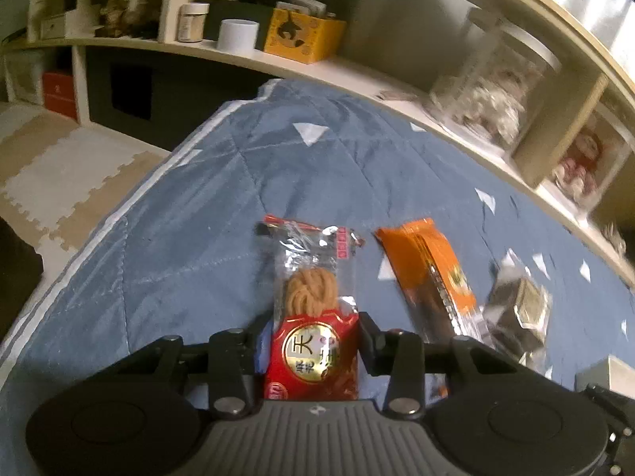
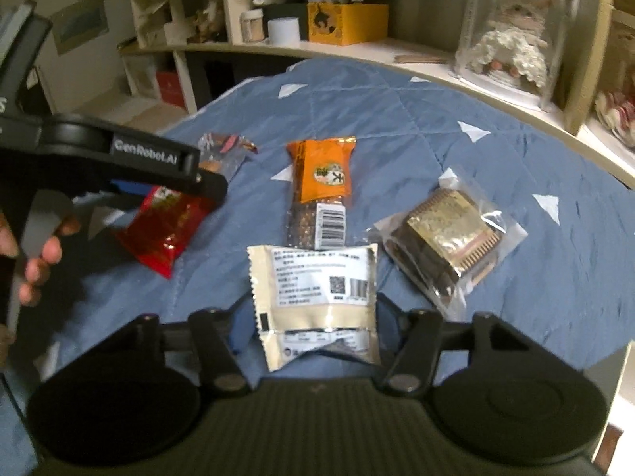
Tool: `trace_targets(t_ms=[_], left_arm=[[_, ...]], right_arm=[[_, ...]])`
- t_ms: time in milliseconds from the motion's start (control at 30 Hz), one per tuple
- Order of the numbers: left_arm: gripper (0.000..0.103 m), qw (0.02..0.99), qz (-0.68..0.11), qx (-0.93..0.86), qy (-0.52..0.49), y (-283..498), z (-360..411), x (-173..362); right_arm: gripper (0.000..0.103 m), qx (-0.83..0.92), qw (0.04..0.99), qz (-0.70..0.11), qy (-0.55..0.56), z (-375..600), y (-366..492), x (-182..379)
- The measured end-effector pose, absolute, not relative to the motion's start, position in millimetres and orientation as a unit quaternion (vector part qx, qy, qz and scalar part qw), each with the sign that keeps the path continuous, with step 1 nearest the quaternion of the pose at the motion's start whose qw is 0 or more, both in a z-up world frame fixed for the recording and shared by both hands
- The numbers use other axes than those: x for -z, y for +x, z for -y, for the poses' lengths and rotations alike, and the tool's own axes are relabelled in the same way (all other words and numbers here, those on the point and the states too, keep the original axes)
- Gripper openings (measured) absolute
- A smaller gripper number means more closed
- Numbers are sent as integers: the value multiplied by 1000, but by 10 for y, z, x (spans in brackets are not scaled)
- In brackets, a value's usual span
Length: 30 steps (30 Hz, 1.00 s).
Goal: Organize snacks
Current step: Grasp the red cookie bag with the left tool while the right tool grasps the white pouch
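1. Lying on the blue quilt (image 1: 178,206), the red snack packet (image 1: 313,333) sits between the fingers of the left gripper (image 1: 311,331); both pads press its sides, so the jaws pinch it. A twisted pastry shows through its clear upper half.
2. In the right wrist view, the cream snack packet (image 2: 315,297), printed label up, lies between the fingers of the right gripper (image 2: 313,317). The jaws are part closed at its edges; whether the pads press it cannot be told.
3. Beyond the cream packet lies the orange snack bar (image 2: 321,182), barcode end nearest, almost touching it. In the left wrist view the same bar lies just right of the red packet.
4. To the right of the bar, apart from it, rests a clear-wrapped dark and gold snack (image 2: 448,234).
5. At the left of the right wrist view, a person's hand (image 2: 39,261) grips the left gripper's handle.
6. Behind the quilt runs a pale shelf (image 2: 357,51) bearing a yellow box (image 2: 349,23), a white cup (image 2: 283,31) and a clear case with a doll (image 2: 516,39).
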<state>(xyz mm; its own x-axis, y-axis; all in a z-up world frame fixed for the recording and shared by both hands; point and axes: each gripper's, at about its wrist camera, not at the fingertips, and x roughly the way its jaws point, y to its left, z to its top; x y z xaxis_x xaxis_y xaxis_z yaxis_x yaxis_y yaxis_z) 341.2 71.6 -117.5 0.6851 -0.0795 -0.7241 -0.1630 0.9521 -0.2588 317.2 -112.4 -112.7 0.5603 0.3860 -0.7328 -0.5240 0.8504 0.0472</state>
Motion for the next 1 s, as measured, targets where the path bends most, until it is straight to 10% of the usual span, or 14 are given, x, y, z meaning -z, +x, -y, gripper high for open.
trace_targets(t_ms=[1000], left_arm=[[49, 860, -502, 89, -22, 2293, -524, 1205]], right_arm=[[67, -105, 834, -539, 55, 1519, 2205, 1313]])
